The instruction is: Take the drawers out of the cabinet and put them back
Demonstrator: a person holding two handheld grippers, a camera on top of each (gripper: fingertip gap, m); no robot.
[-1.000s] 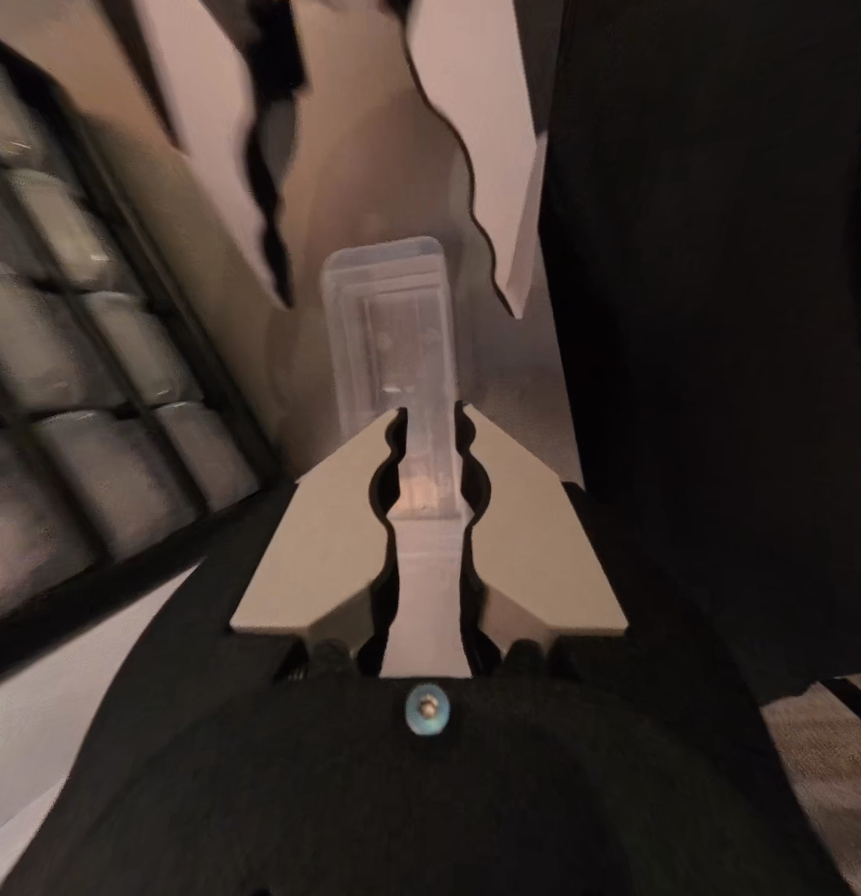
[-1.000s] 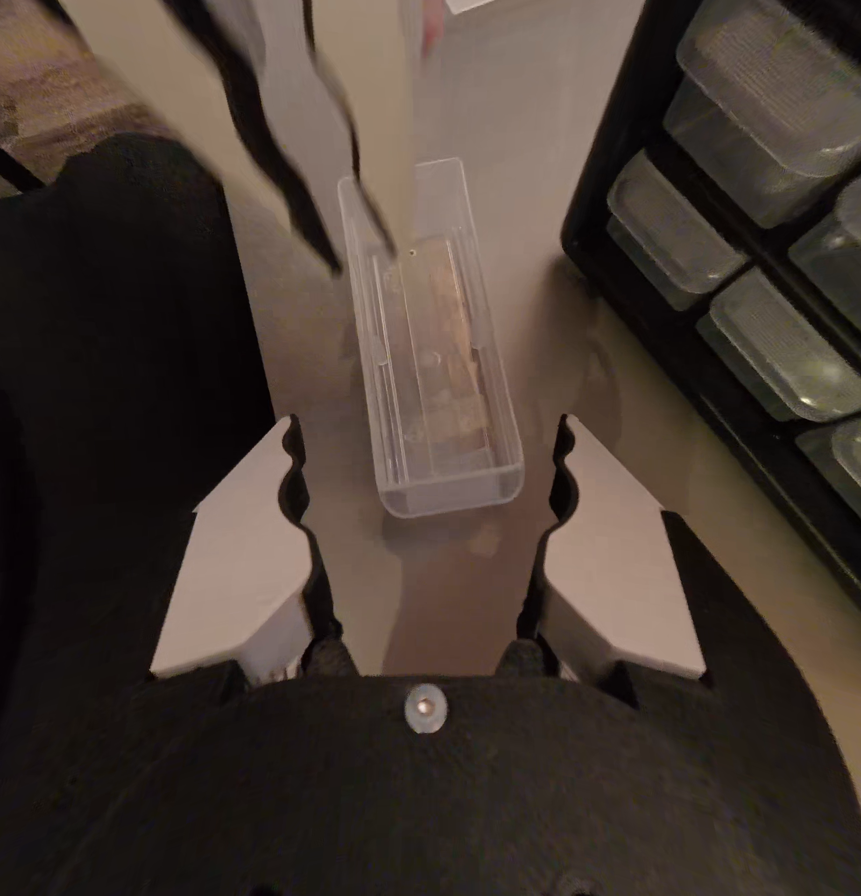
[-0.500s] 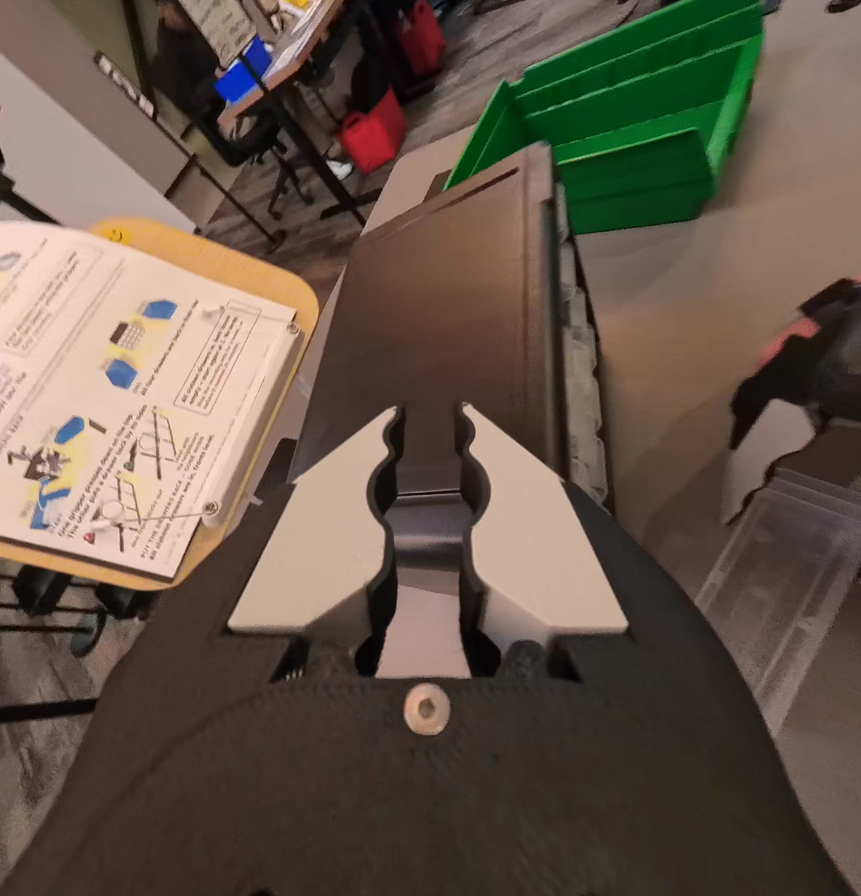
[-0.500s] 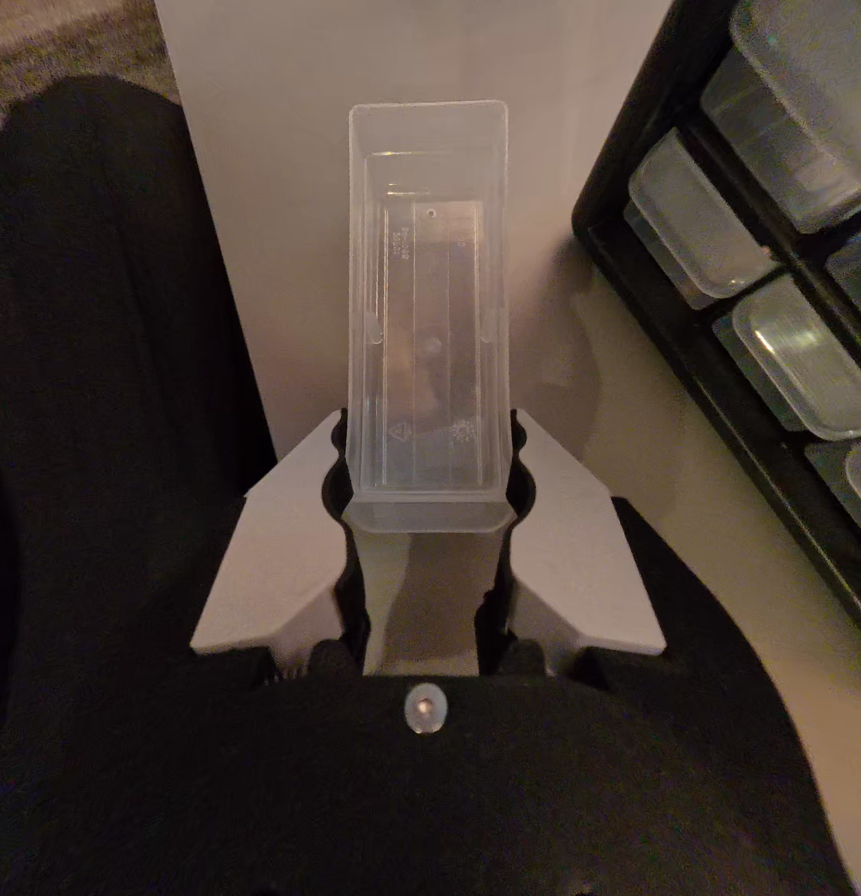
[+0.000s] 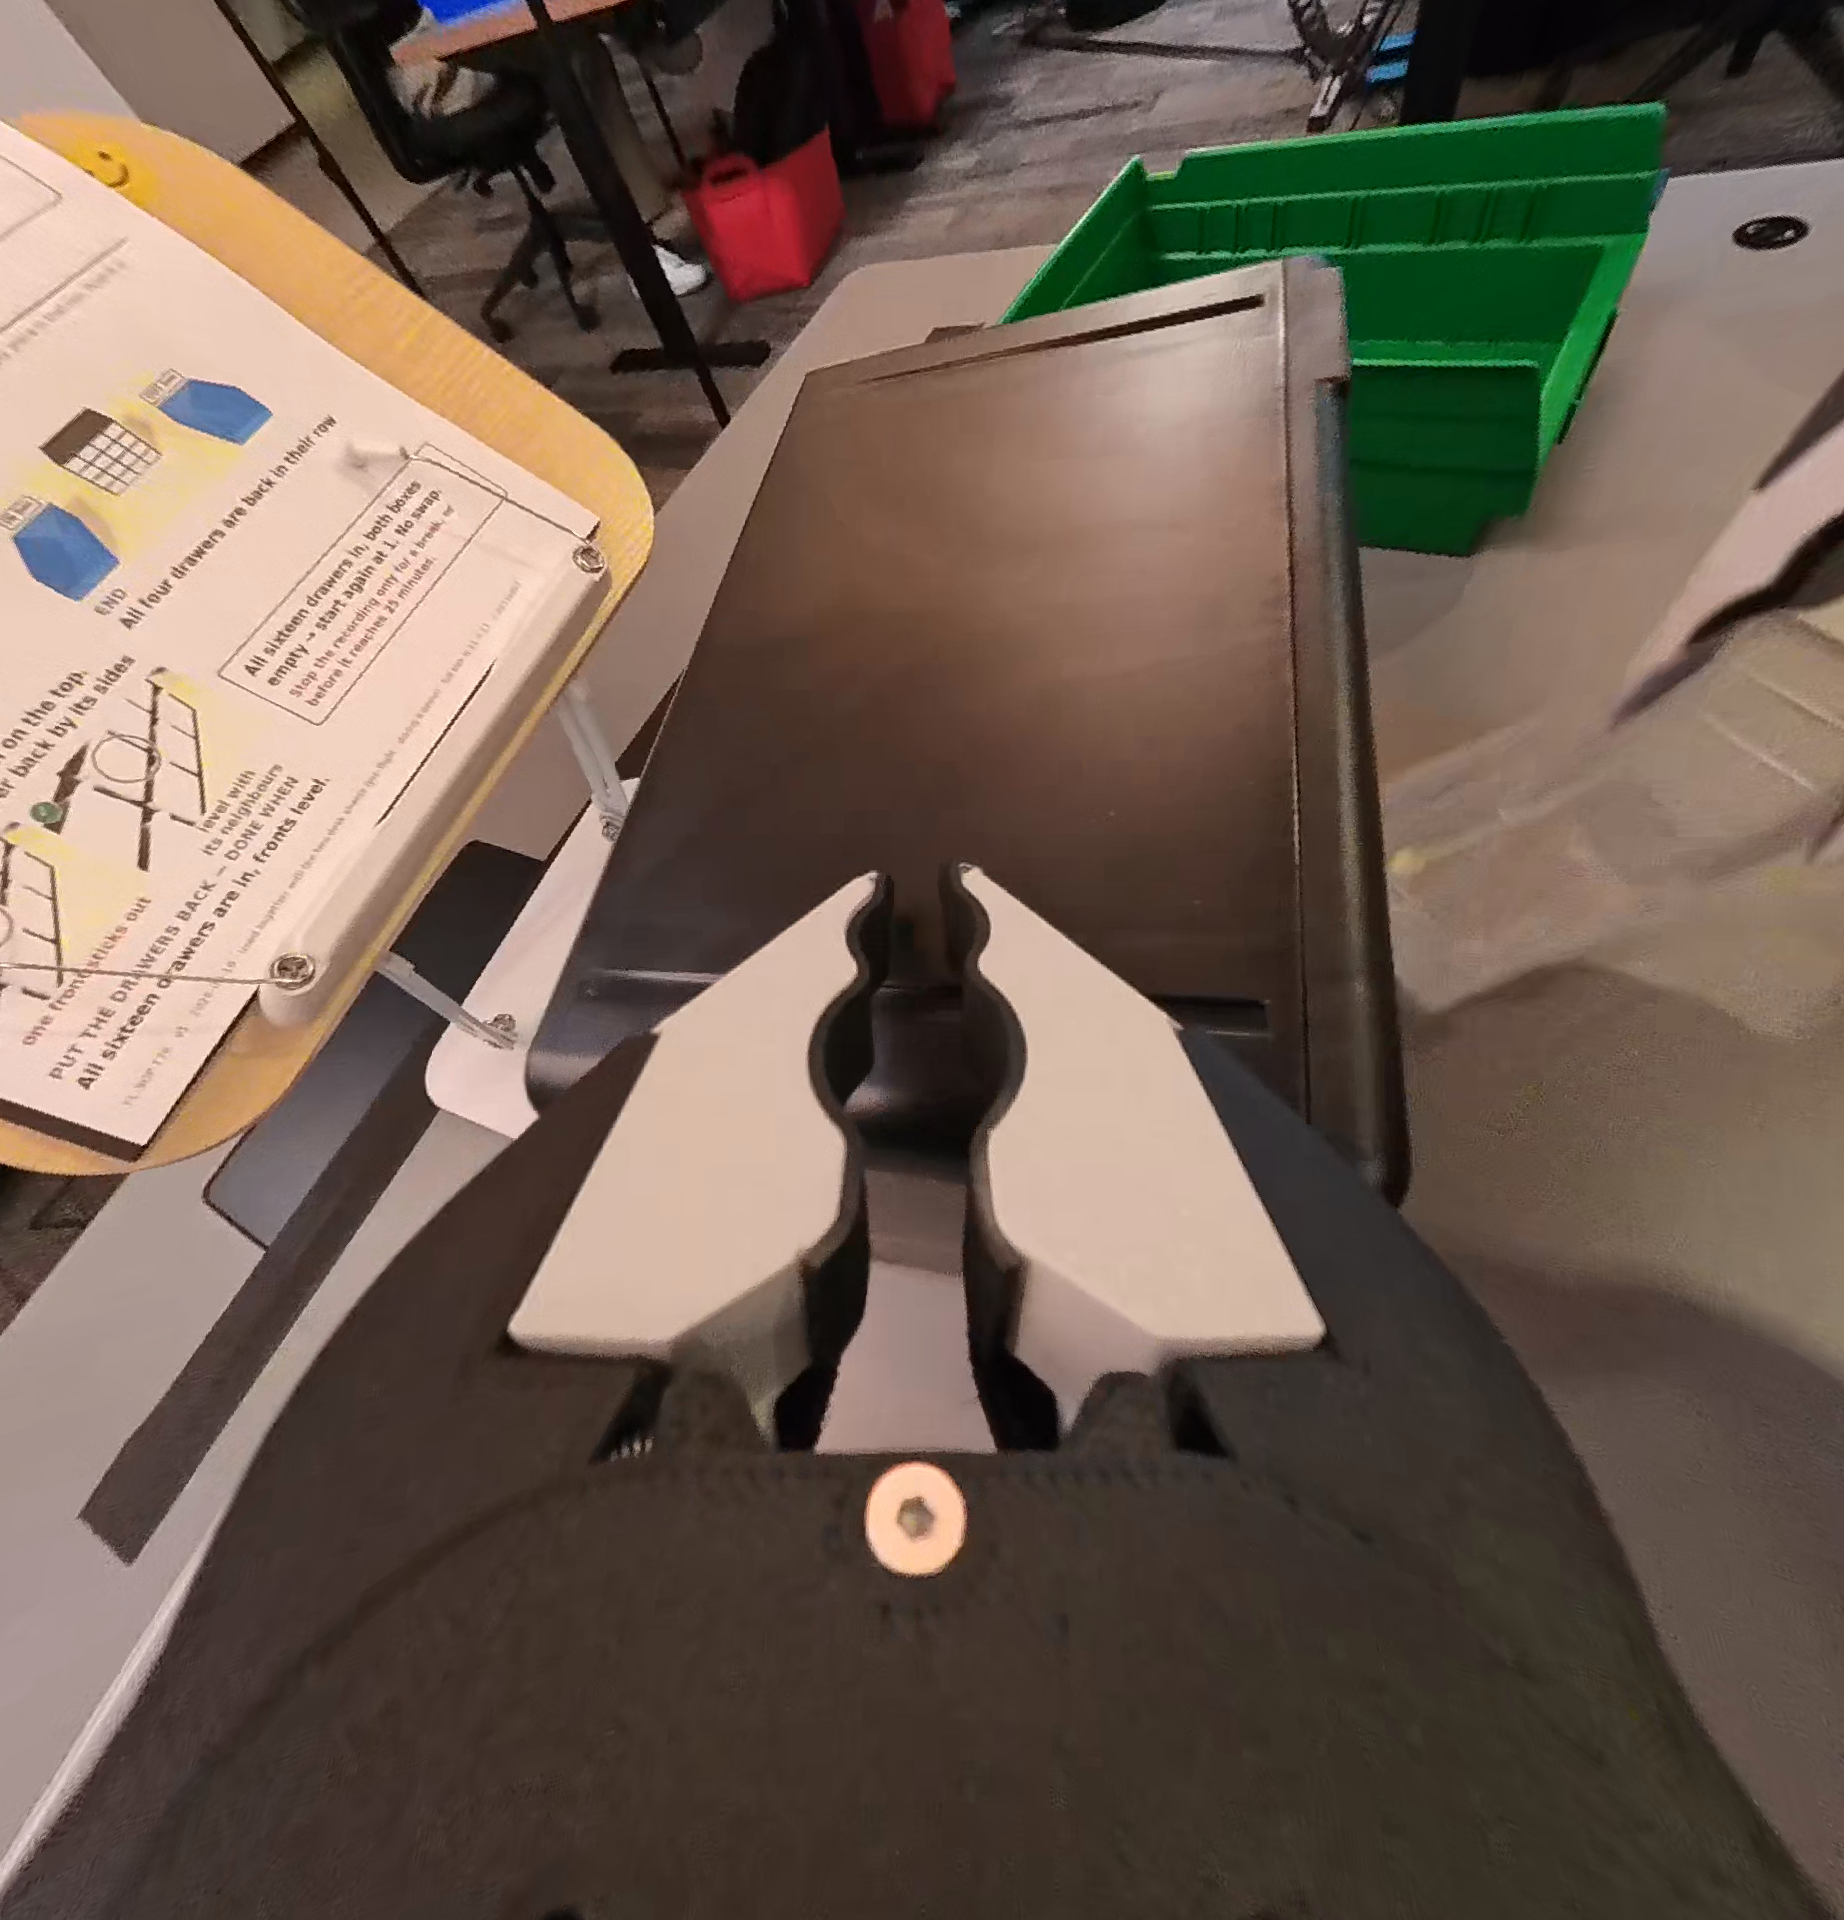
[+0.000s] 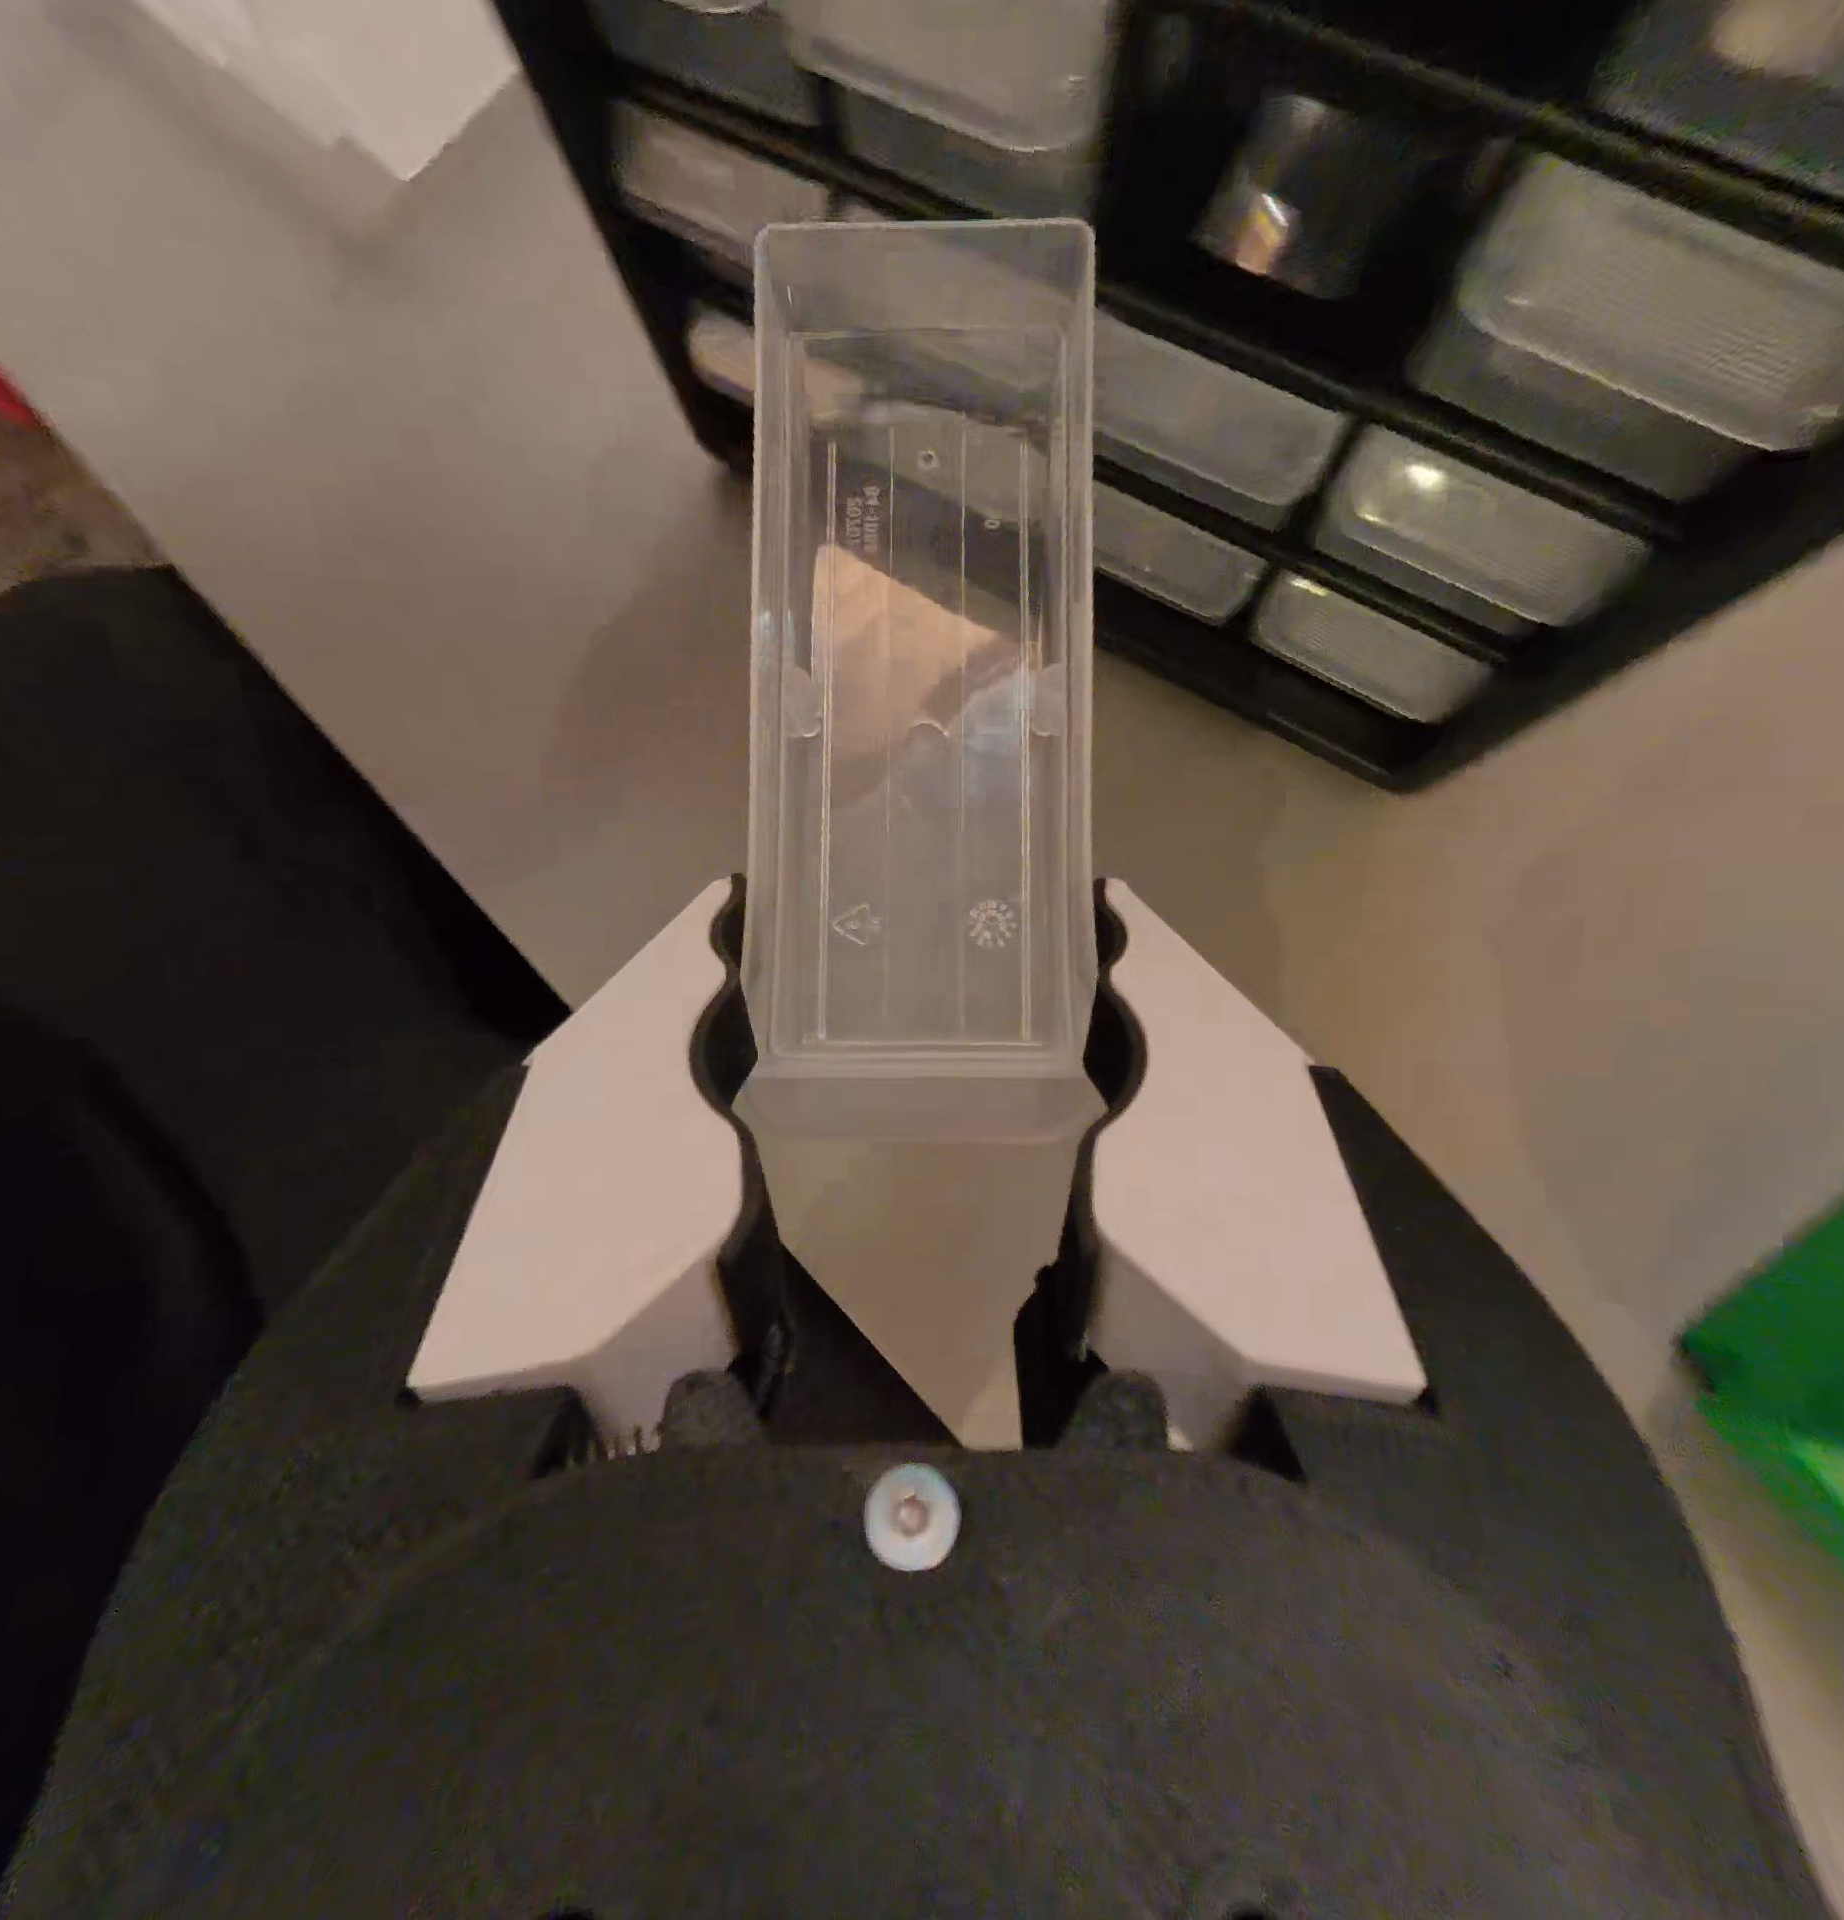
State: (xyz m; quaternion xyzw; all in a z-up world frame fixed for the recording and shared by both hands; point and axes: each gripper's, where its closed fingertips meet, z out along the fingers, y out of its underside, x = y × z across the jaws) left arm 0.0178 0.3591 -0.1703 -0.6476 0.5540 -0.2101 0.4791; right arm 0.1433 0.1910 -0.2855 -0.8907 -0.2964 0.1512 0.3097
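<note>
In the right wrist view my right gripper is shut on the near end of a clear, empty plastic drawer. It holds the drawer off the table, far end pointing at the front of the black cabinet. The cabinet holds several frosted drawers and has one open dark slot up and to the right of the drawer's far end. In the left wrist view my left gripper is shut and empty, low over the near end of the cabinet's flat black top. The right gripper with the drawer shows blurred at the right.
A green bin stands on the grey table behind the cabinet; its corner also shows in the right wrist view. A yellow board with an instruction sheet stands left of the cabinet. Dark cloth fills the left.
My left gripper let go of the drawer and moved onto the cabinet top. My right gripper shut on the drawer, lifted it off the table and swung it toward the cabinet front.
</note>
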